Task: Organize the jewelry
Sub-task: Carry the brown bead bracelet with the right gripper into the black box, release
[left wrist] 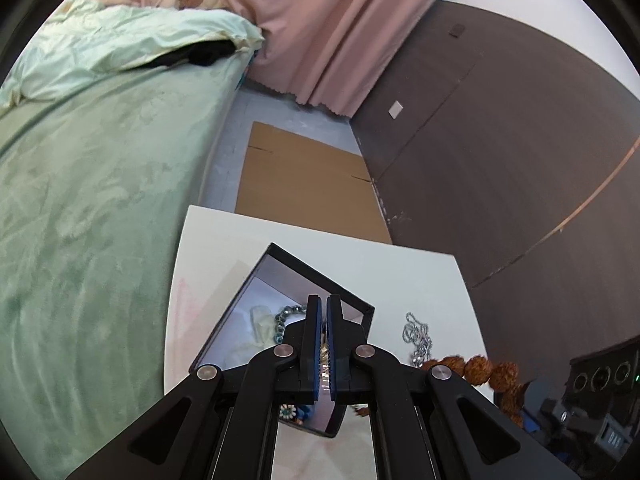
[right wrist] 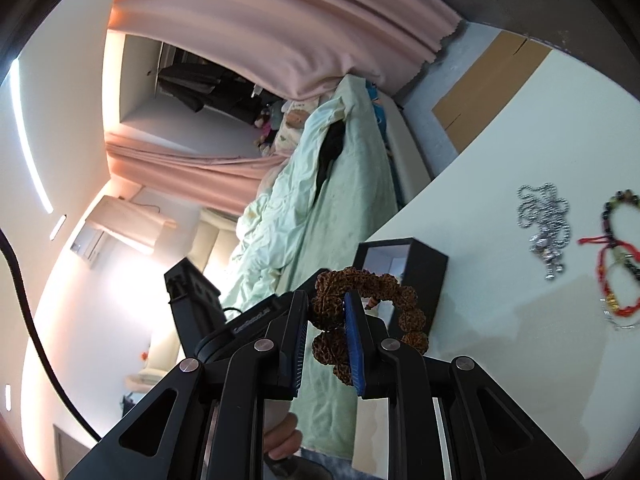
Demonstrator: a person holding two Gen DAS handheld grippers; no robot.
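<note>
Brown bead bracelet [right wrist: 360, 312] clamped in right gripper [right wrist: 326, 340] near the table edge; loops probably snag box [right wrist: 424, 276] rim; left gripper [left wrist: 324, 344] shut, seemingly on nothing.

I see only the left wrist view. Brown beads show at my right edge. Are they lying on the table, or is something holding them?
Observer: Held. The right hand-held gripper is closed on the brown bead bracelet.
Operator: Is more jewelry waiting beyond the silver chain?
Observer: Yes. Red cord bracelets lie on the white table, right of the silver chain in the right wrist view.
Operator: Anything else there?
Observer: A dark bead bracelet lies just above the red ones in that view.
</note>
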